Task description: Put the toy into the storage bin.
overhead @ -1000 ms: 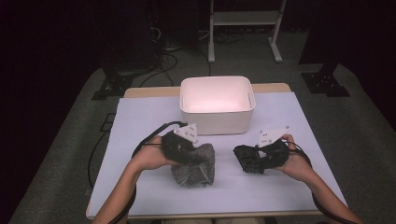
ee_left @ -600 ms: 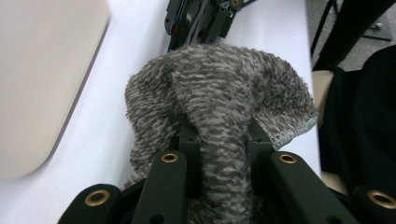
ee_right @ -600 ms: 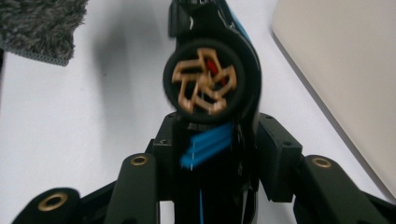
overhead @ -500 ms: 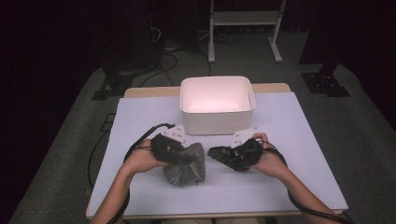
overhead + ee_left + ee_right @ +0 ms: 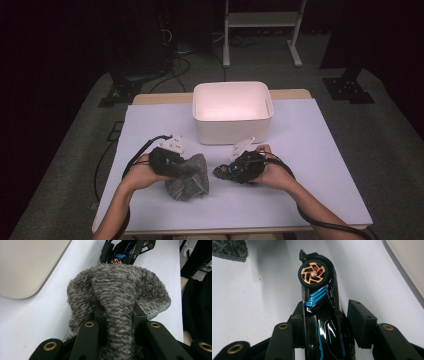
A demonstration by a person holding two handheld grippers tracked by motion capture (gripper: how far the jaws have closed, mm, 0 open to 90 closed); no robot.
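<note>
A grey fuzzy cloth (image 5: 192, 180) lies bunched on the table's near left part. My left gripper (image 5: 177, 167) is shut on a fold of it. In the left gripper view the cloth (image 5: 120, 285) bulges up between the two black jaws. A black toy car (image 5: 322, 297) with blue stripes and a gold wheel (image 5: 313, 273) lies on its side between the jaws of my right gripper (image 5: 329, 315). Those jaws have just been opening: the right pad stands off the car body. In the high view the right gripper (image 5: 227, 171) points left at the cloth, with the car (image 5: 222, 172) at its tip.
A white rectangular bin (image 5: 232, 107) stands behind both grippers in the middle of the table. The pale table cover (image 5: 320, 150) runs to edges on all sides. Cables trail from both grippers toward the person. Dark floor and stands surround the table.
Both hands have shifted left across the table. The right gripper with the car came closer to the cloth, and the left gripper dragged the cloth a little left.
</note>
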